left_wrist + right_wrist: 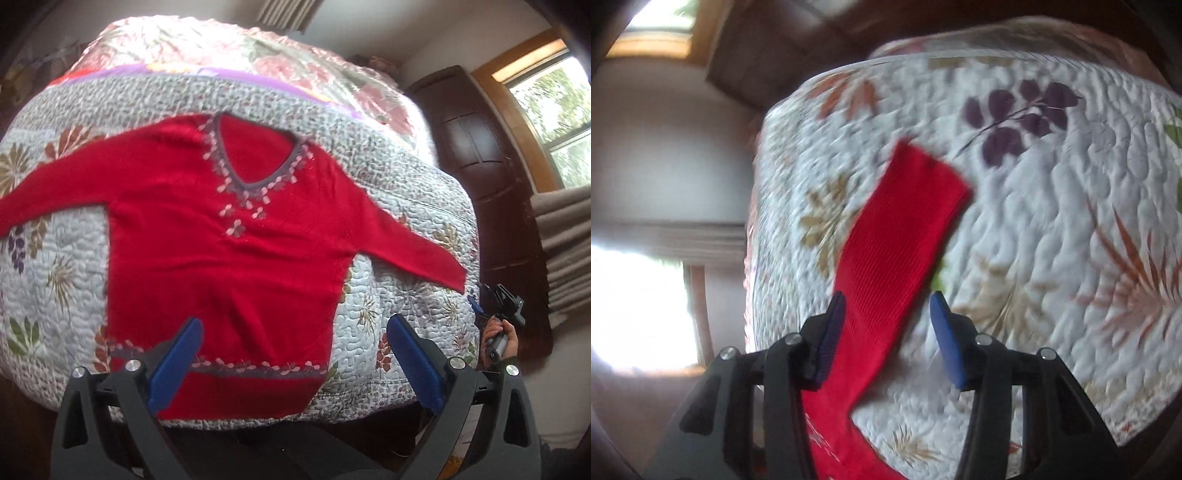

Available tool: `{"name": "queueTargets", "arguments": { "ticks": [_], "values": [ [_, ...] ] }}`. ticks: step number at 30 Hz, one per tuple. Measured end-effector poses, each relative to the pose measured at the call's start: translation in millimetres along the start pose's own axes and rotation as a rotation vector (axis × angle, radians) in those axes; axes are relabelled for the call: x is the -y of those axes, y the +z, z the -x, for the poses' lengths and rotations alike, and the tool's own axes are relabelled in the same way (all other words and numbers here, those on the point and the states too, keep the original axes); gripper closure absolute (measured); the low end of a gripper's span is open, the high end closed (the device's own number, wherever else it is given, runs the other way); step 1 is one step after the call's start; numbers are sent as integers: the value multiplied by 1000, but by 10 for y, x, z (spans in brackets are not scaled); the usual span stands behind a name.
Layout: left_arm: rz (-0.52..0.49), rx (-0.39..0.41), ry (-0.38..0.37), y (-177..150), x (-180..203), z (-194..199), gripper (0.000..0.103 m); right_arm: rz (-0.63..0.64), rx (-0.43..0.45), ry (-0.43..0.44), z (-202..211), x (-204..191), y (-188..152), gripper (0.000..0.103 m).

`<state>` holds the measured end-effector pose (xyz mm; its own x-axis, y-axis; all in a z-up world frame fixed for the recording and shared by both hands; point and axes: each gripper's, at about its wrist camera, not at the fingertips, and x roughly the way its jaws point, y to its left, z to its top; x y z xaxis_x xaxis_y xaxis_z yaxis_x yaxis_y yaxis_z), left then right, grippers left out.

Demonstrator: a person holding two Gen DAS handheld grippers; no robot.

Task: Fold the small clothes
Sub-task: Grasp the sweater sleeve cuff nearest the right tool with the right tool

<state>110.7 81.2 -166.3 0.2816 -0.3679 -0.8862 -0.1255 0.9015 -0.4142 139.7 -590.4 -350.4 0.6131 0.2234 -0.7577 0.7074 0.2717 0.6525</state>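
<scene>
Left tool [295, 334] hangs wide open and empty above the hem of the red sweater [229, 236], which we see spread flat on the quilted bed [399, 295]; right tool [888, 308] gapes open over one sleeve [905, 229], gripping nothing; dark wooden cabinet [476, 147] beside the bed.
</scene>
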Motion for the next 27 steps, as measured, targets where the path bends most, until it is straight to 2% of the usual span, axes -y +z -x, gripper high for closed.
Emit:
{"name": "queueTargets", "arguments": {
  "ticks": [4,12,15,17,19,20,21,22,27],
  "values": [
    [32,-3,21,-16,34,-59,4,-71,12,-3,-181,182,354,55],
    [32,-13,44,0,197,-174,4,-94,-14,1,-459,288,663,55],
    [35,-15,48,0,212,-191,4,-66,-18,15,-442,262,728,63],
    [40,-14,45,5,215,-195,4,-78,-23,21,-476,277,769,64],
    [43,-10,48,2,212,-193,4,-83,-29,19,-540,254,789,79],
    [45,-7,49,-6,206,-185,4,-86,-32,17,-540,262,771,83],
    [47,-3,50,-7,198,-177,4,-88,-36,15,-560,256,775,93],
    [51,2,51,-8,186,-164,4,-82,-36,13,-572,235,778,96],
    [66,20,42,-45,100,-95,4,24,4,8,-397,-28,617,98]
  ]
}}
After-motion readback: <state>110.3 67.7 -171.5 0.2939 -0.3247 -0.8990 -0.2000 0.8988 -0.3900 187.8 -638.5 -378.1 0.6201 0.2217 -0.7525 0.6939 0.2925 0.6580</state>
